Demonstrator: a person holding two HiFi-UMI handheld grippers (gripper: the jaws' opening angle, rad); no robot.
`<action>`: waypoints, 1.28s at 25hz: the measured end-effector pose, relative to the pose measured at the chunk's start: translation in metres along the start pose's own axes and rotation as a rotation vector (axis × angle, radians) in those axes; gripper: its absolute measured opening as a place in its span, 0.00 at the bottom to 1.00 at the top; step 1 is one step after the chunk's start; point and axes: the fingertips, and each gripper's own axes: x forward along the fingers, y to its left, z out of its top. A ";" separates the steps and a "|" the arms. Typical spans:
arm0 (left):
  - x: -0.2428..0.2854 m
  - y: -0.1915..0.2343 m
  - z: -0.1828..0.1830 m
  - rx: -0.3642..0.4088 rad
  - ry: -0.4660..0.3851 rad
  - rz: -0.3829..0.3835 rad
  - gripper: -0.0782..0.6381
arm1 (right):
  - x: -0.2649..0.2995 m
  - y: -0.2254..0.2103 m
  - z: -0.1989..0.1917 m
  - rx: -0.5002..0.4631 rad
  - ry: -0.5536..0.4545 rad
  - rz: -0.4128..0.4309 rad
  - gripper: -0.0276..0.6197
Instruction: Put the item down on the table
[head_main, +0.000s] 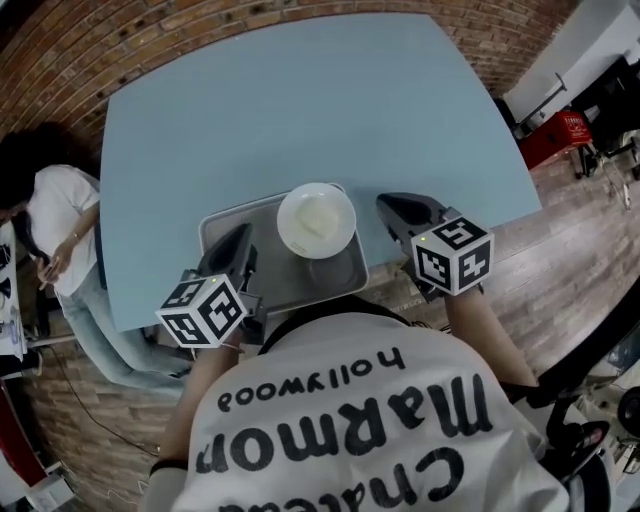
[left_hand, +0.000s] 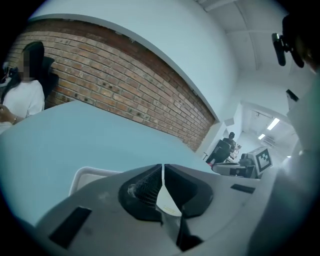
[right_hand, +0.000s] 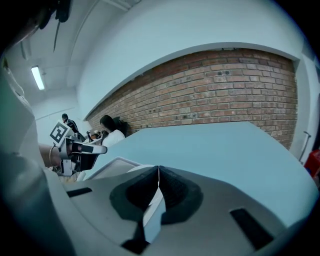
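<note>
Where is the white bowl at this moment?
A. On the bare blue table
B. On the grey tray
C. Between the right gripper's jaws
B: the head view shows the white bowl resting on the grey tray, which lies on the blue table.

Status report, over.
Left gripper and right gripper shut, empty. Tray with white bowl on table, near edge. Nothing blocking.

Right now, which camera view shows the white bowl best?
The head view: the white bowl shows whole from above, sitting on the grey tray. The right gripper view catches only a sliver of its rim. The left gripper view shows the tray's corner but no clear bowl.
</note>
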 end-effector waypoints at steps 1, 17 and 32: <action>0.002 0.000 0.000 0.002 0.002 0.005 0.14 | 0.003 -0.003 -0.001 0.003 0.006 0.005 0.06; 0.001 0.029 -0.030 -0.106 0.042 0.077 0.14 | 0.031 -0.017 -0.021 -0.061 0.126 0.012 0.06; 0.003 0.031 -0.034 -0.111 0.047 0.073 0.14 | 0.030 -0.023 -0.027 -0.035 0.132 -0.013 0.06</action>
